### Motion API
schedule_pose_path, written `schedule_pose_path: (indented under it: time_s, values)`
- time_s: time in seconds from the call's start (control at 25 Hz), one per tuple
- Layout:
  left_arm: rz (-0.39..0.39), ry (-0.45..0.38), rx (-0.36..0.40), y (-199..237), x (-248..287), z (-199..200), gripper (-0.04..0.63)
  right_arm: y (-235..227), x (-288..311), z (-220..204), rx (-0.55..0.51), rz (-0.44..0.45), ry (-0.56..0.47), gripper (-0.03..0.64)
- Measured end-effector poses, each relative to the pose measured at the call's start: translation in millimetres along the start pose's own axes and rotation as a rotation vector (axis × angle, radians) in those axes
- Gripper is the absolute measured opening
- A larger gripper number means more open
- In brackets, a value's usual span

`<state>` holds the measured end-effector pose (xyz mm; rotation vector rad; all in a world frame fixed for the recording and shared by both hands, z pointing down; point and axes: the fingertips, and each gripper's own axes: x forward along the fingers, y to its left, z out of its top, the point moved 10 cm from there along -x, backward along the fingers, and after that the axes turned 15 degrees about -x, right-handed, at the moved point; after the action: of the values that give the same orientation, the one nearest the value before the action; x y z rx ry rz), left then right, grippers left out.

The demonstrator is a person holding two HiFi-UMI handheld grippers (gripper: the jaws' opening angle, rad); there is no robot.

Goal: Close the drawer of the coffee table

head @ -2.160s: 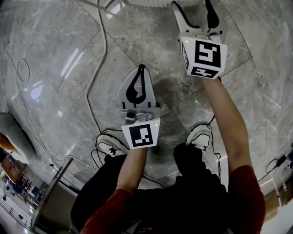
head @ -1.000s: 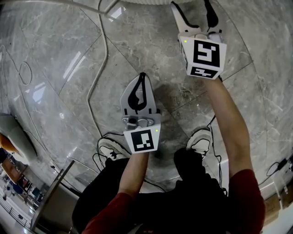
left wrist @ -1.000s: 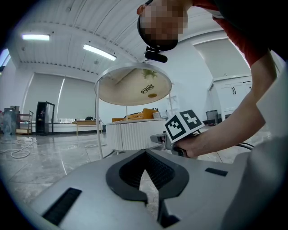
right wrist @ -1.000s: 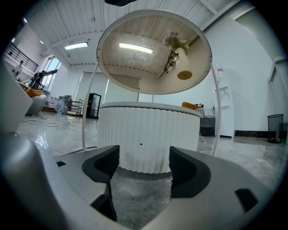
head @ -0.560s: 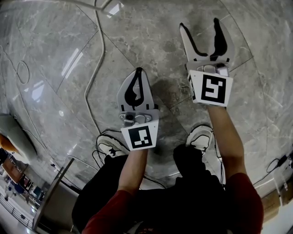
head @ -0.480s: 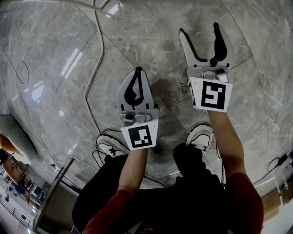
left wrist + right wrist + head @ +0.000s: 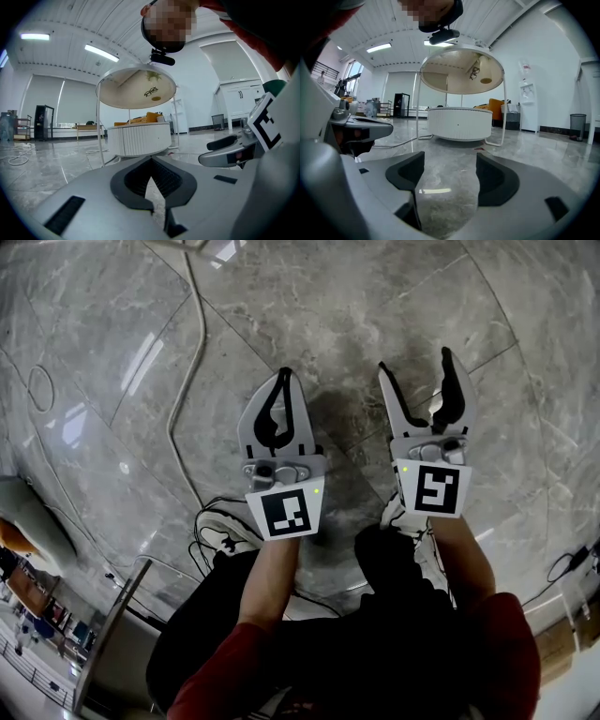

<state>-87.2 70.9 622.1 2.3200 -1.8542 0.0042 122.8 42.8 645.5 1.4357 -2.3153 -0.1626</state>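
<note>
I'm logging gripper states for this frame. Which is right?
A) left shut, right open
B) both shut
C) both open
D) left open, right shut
A: the left gripper has its jaws meeting at the tips, while the right gripper has its jaws apart with only floor between them.

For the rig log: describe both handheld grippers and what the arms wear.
The left gripper and right gripper match: light grey tapered jaws lined with black ribbed pads, a small green light, and a white cube with black square markers. The sleeves are dark red, forearms bare.
</note>
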Motion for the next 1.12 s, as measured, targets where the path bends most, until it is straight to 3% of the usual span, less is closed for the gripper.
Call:
schedule_pose_path:
  time_s: [0.64, 0.76, 0.92, 1.12]
  values:
    - [-0.007, -0.009, -0.003, -1.3, 0.4, 2.1, 0.012, 5.8, 2.6, 6.5, 0.009, 0.035, -0.030, 0.315]
    - [-0.008, -0.011, -0.003, -1.9, 0.6, 2.1, 0.012, 5.5, 1.6, 7.4, 0.006, 0.044, -0.034, 0.178]
    - [-0.007, -0.015, -0.006, -2.1, 0.2, 1.6, 0.012, 7.1, 1.7, 5.8, 0.014, 0.051, -0.021, 0.050]
    - [-0.004, -0.009, -0.006, -1.4, -0.1, -0.5, 0.012, 11.0, 0.1, 4.8, 0.001, 0.053, -0.023, 0.023]
